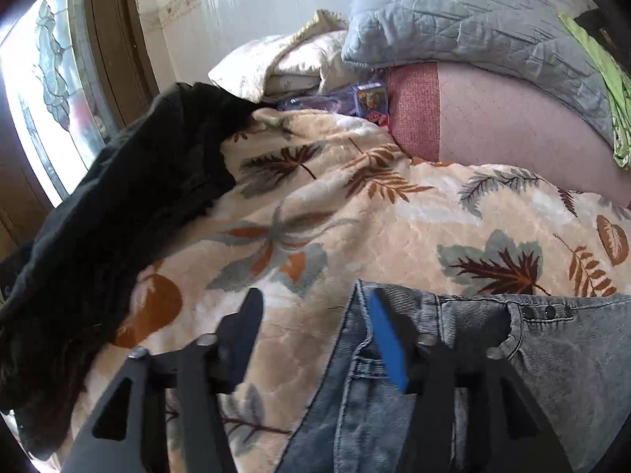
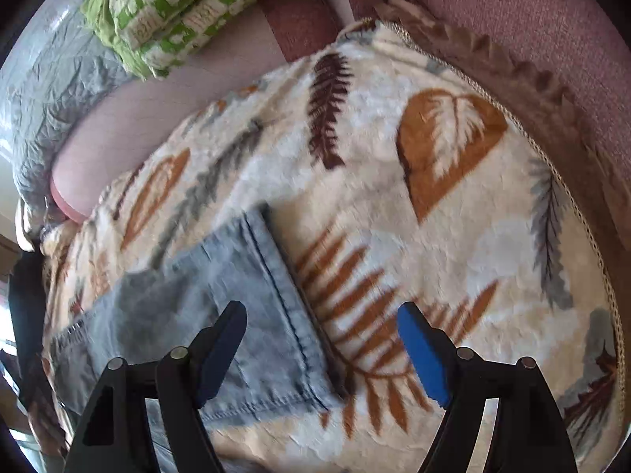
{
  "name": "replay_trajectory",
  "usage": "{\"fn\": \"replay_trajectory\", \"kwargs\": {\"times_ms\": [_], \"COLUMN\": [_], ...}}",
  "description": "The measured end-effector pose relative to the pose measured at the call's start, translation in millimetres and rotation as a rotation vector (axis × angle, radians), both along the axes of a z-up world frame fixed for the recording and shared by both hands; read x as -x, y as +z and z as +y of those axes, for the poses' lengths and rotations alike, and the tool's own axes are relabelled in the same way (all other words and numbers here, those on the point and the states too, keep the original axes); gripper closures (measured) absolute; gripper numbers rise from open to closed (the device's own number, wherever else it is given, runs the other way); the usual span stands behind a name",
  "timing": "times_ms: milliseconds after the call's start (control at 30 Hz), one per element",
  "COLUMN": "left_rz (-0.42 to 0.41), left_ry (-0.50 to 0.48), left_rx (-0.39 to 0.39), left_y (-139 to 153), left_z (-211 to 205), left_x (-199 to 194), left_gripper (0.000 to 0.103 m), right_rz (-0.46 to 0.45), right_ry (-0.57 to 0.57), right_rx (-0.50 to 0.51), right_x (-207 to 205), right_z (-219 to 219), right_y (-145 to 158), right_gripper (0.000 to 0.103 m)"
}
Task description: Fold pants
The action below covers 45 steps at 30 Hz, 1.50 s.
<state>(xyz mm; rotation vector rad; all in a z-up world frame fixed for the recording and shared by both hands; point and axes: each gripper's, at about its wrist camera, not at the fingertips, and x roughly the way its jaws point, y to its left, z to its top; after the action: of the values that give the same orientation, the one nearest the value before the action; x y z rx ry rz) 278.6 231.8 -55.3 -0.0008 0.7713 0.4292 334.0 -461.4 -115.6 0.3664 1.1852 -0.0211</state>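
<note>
While the jeans (image 1: 453,374) lie beneath both, left gripper (image 1: 315,307) and right gripper (image 2: 321,319) gape wide, holding nothing.

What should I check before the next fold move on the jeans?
1. Left tongs open: ok.
2. Right tongs open: ok.
3. Left tongs at waistband: ok, one finger over the denim, the other over the blanket.
4. Right tongs at hem: ok, straddling the leg's edge.
5. Jeans flat: cannot tell, middle out of view.
6. Fold path free: not ok, black garment beside the waist.
</note>
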Motion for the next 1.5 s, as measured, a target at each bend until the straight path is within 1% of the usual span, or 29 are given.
{"fn": "replay_trajectory", "kwargs": {"times_ms": [100, 167, 233, 300, 333, 367, 400, 433, 467, 500, 533, 567, 600, 633, 733, 800, 833, 867, 967, 1000, 1133, 1167, 1233, 1267, 1300, 1333, 1433, 1467, 1500], "left_rz": [-0.014, 0.015, 0.083, 0.219, 0.286, 0.309, 0.287, 0.3, 0.318, 0.321, 0.324, 0.329, 0.323, 0.305, 0.244, 0.226, 0.232, 0.246, 0.314, 0.335, 0.373, 0.375, 0.371, 0.374, 0.387, 0.399, 0.422, 0.431, 0.44], "left_ry": [-0.016, -0.021, -0.053, -0.062, -0.066, -0.062, -0.053, -0.044, -0.036, -0.029, -0.029, -0.034, -0.044, -0.055, -0.079, -0.096, -0.105, -0.116, -0.149, -0.163, -0.191, -0.189, -0.17, -0.168, -0.17, -0.172, -0.191, -0.191, -0.192], "left_rx": [0.005, 0.049, 0.054, -0.001, -0.018, -0.032, -0.046, -0.058, -0.058, -0.06, -0.061, -0.066, -0.064, -0.057, -0.045, -0.009, 0.022, 0.062, 0.18, 0.207, 0.296, 0.313, 0.332, 0.329, 0.315, 0.298, 0.268, 0.264, 0.256], "left_y": [12.1, 8.7, -5.8, -33.4, -48.5, -57.0, -57.4, -58.2, -58.2, -56.6, -54.4, -51.8, -47.1, -40.0, -16.3, -5.1, -2.9, -3.4, -21.0, -29.0, -54.2, -57.7, -59.0, -59.3, -60.8, -61.9, -61.6, -60.8, -60.2], "left_z": [2.1, 0.1, -9.1, -20.1, -23.5, -24.3, -25.2, -25.9, -26.5, -27.1, -27.9, -29.0, -29.2, -29.7, -25.4, -18.8, -15.0, -11.6, -10.8, -13.7, -27.5, -29.7, -30.1, -31.4, -33.6, -36.2, -47.0, -50.2, -53.7], "left_x": [30.1, 48.5, 56.7, 52.2, 47.6, 44.8, 44.0, 40.9, 37.2, 35.1, 34.2, 35.0, 39.2, 47.8, 83.2, 110.2, 122.7, 133.6, 158.0, 164.3, 179.2, 181.2, 182.4, 182.1, 181.2, 180.1, 176.7, 175.9, 174.6], "left_gripper": [0.036, 0.036, 0.036, 0.036, 0.036, 0.035, 0.035, 0.034, 0.034, 0.034, 0.036, 0.036, 0.036, 0.036, 0.035, 0.03, 0.024, 0.023, 0.023, 0.023, 0.023, 0.023, 0.023, 0.023, 0.023, 0.025, 0.036, 0.04, 0.041], "right_rz": [-0.007, -0.016, 0.011, 0.055, 0.058, 0.038, -0.001, -0.034, -0.038, -0.003, 0.045, 0.097, 0.12, 0.097, -0.022, -0.052, -0.054, -0.038, 0.069, 0.106, 0.143, 0.142, 0.066, 0.036, 0.019, -0.001, -0.153, -0.187, -0.201], "right_ry": [0.004, 0.033, 0.104, 0.144, 0.132, 0.109, 0.098, 0.095, 0.094, 0.087, 0.096, 0.128, 0.159, 0.154, 0.034, -0.029, -0.022, -0.008, 0.012, 0.007, -0.052, -0.053, -0.008, 0.009, 0.018, 0.037, 0.111, 0.125, 0.143], "right_rx": [-0.122, -0.201, -0.203, -0.063, -0.059, -0.048, 0.012, 0.105, 0.134, 0.131, 0.177, 0.232, 0.245, 0.231, 0.079, -0.001, -0.053, -0.123, -0.402, -0.469, -0.703, -0.716, -0.741, -0.733, -0.659, -0.552, -0.26, -0.174, -0.043], "right_x": [10.4, 9.6, 4.9, 2.8, 3.5, 6.6, 11.4, 15.5, 17.1, 13.8, 10.0, 8.2, 13.0, 21.7, 63.3, 97.3, 114.9, 127.5, 160.7, 166.8, 174.9, 172.8, 166.6, 164.5, 160.3, 158.4, 161.2, 162.9, 162.4], "right_z": [-7.1, -1.8, 15.8, 34.1, 35.3, 34.8, 35.5, 38.8, 40.3, 38.4, 41.7, 47.5, 48.8, 47.8, 16.9, -10.3, -22.1, -30.6, -53.2, -54.2, -52.2, -47.3, -35.1, -29.6, -22.4, -14.5, 13.5, 20.7, 31.4], "right_y": [-8.5, -9.9, -12.6, -15.8, -14.5, -6.1, 7.2, 20.0, 25.0, 21.0, 11.5, -1.0, -8.8, -7.3, 19.4, 35.2, 40.1, 42.0, 17.2, 3.6, -42.4, -48.8, -43.2, -37.2, -29.3, -17.0, 36.5, 48.5, 53.0], "right_gripper": [0.022, 0.022, 0.022, 0.061, 0.08, 0.08, 0.08, 0.08, 0.08, 0.079, 0.066, 0.036, 0.026, 0.025, 0.025, 0.023, 0.021, 0.02, 0.018, 0.018, 0.018, 0.017, 0.02, 0.04, 0.061, 0.098, 0.1, 0.1, 0.1]}}
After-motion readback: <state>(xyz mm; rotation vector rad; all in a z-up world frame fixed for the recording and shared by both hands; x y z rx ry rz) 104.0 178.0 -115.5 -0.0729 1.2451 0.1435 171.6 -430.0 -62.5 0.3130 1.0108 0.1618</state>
